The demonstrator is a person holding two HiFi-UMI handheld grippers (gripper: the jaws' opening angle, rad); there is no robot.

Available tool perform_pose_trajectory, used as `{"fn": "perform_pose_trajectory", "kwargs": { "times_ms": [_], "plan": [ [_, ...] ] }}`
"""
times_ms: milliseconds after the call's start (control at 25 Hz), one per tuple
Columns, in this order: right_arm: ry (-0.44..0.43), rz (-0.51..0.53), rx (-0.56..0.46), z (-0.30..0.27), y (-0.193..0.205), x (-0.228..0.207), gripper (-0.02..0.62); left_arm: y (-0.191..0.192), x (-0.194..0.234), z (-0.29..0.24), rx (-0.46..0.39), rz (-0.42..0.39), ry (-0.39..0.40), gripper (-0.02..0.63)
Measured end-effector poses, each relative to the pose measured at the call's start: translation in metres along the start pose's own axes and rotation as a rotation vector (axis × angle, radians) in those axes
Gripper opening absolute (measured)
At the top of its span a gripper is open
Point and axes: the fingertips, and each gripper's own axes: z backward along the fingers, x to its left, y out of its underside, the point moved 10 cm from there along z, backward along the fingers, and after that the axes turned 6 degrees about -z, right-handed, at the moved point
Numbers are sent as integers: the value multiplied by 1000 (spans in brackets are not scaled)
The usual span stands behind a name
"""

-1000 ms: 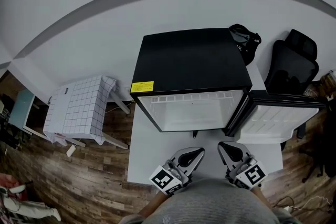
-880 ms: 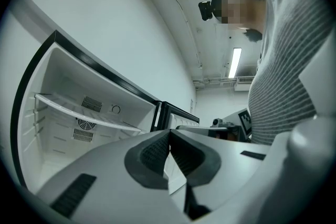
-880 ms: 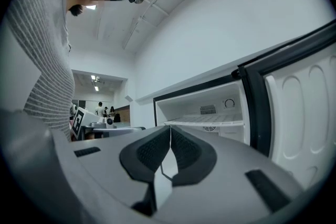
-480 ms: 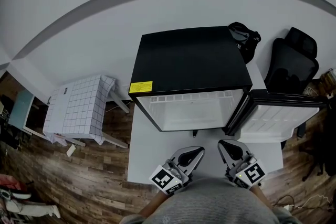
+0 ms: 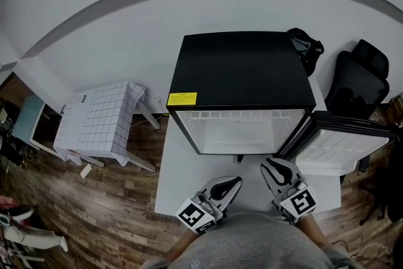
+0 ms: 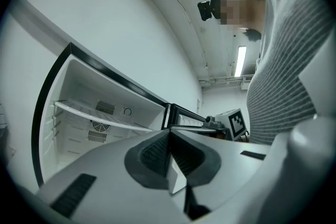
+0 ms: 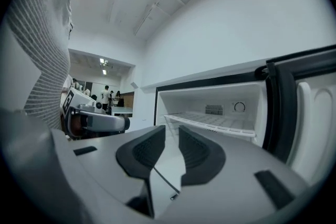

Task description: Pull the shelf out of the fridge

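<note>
Inside black fridge (image 5: 242,69), white level shelf (image 7: 210,122)

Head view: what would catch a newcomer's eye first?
The black fridge at centre, its door swung open to the right, showing a white interior with the shelf still in. Below it the left hand-held gripper is shut, and the right hand-held gripper has just been opening its jaws, nothing between them.

Black fridge (image 5: 242,69) standing open, white shelf (image 7: 210,122) level inside
</note>
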Motion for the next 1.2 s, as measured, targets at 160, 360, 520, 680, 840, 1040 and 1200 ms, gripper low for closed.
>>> {"fn": "perform_pose_trajectory", "kwargs": {
  "times_ms": [160, 360, 520, 680, 840, 1040, 1200],
  "plan": [
    [-30, 81, 85, -13, 1, 5, 117, -2, 4, 8, -4, 1, -16, 11],
    [-22, 216, 143, -30, -7, 11, 120, -5, 12, 18, -4, -1, -29, 11],
    [-6, 282, 183, -42, -10, 13, 123, -6, 15, 27, 0, -7, -29, 11],
    [8, 328, 217, -54, -10, 16, 127, -6, 18, 37, 6, -6, -32, 11],
    [36, 361, 247, -64, -2, 19, 137, -6, 21, 45, 10, -6, -33, 11],
    [65, 439, 264, -76, 0, 24, 144, -7, 22, 53, 18, -11, -29, 11],
    [80, 513, 280, -85, -1, 26, 147, -8, 25, 57, 15, -2, -31, 11]
  ]
}}
